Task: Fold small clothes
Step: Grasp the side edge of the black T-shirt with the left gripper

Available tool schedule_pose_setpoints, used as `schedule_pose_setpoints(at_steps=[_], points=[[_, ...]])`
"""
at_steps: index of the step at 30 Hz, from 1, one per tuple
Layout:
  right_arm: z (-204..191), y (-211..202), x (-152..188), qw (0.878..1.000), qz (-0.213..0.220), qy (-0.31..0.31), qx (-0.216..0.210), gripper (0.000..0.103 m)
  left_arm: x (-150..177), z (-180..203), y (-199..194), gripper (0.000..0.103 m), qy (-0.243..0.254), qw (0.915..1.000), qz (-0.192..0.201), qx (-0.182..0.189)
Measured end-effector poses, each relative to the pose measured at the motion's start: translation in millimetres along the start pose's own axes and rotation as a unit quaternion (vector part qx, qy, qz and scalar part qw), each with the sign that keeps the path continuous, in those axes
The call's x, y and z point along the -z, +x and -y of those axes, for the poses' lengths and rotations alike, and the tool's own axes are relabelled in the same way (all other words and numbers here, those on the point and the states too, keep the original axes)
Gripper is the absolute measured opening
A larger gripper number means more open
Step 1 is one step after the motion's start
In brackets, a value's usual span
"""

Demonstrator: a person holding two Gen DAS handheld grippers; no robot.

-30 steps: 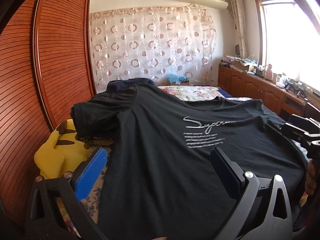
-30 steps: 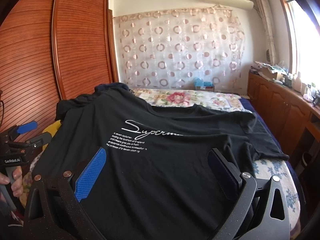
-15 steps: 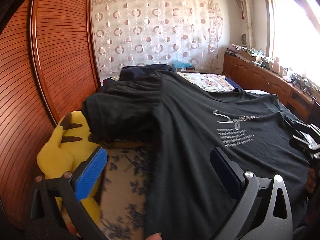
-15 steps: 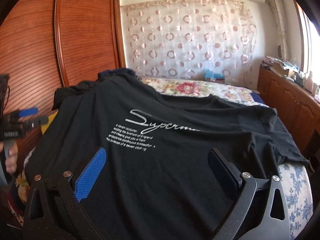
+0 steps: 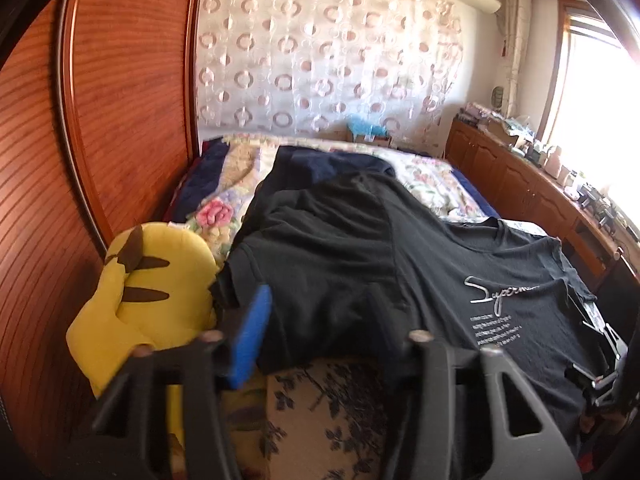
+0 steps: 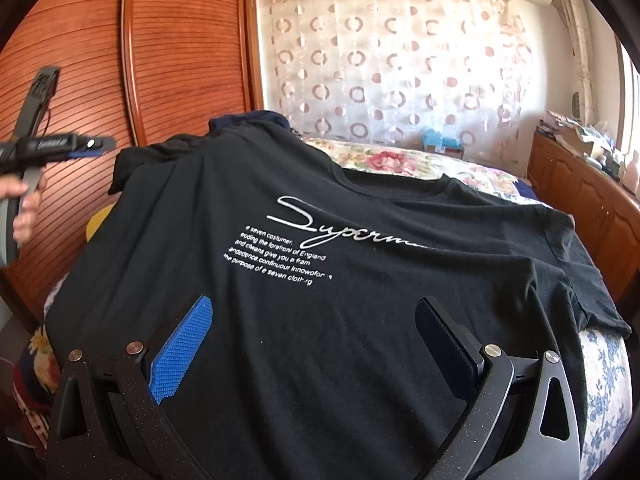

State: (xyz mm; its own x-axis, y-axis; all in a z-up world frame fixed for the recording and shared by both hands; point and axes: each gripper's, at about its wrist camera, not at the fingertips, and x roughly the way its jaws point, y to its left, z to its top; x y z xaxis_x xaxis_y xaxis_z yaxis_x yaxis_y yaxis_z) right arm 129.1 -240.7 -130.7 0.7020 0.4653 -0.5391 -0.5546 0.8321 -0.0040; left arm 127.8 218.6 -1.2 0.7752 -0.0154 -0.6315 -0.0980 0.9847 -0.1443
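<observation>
A black T-shirt point(image 6: 360, 288) with white "Superm" lettering lies spread face up on the bed; it also shows in the left wrist view point(image 5: 420, 272). Its left sleeve point(image 5: 312, 280) lies bunched near the bed's left side. My left gripper point(image 5: 320, 328) is open and empty, hovering over that sleeve and the shirt's left edge. My right gripper point(image 6: 312, 336) is open and empty, low over the shirt's lower front. The left gripper also shows in the right wrist view point(image 6: 60, 148), raised at the far left.
A yellow plush toy point(image 5: 152, 280) lies at the bed's left edge beside the wooden wardrobe point(image 5: 100, 120). A dark blue garment point(image 5: 320, 164) lies behind the shirt. The floral bedspread point(image 5: 428, 184) shows beyond. Wooden cabinets point(image 6: 592, 200) run along the right wall.
My left gripper has swung left and lifted, from over the shirt's body to over the sleeve and plush toy. My right gripper has moved forward, closer to the lettering. Both stay open.
</observation>
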Motion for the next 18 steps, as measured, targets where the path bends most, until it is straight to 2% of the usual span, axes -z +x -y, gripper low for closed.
schedule_pose_setpoints(at_steps=[2, 5, 9, 12, 18], points=[[-1, 0, 0, 1.0, -0.002, -0.002, 0.0, 0.103, -4, -9, 12, 0.042, -0.003, 0.9995, -0.015, -0.028], [0, 0, 2, 1.0, -0.002, -0.002, -0.001, 0.103, -5, -17, 26, 0.037, -0.003, 0.9985, -0.036, -0.042], [1, 1, 1, 1.0, -0.003, -0.001, -0.004, 0.103, -4, -20, 34, 0.015, 0.002, 0.9983, -0.041, -0.042], [2, 1, 2, 1.0, -0.005, 0.002, -0.005, 0.103, -5, -22, 42, 0.015, 0.006, 0.9965, -0.056, -0.062], [1, 2, 2, 1.0, -0.004, 0.002, -0.005, 0.103, -8, -32, 54, 0.015, -0.001, 0.995, -0.079, -0.061]])
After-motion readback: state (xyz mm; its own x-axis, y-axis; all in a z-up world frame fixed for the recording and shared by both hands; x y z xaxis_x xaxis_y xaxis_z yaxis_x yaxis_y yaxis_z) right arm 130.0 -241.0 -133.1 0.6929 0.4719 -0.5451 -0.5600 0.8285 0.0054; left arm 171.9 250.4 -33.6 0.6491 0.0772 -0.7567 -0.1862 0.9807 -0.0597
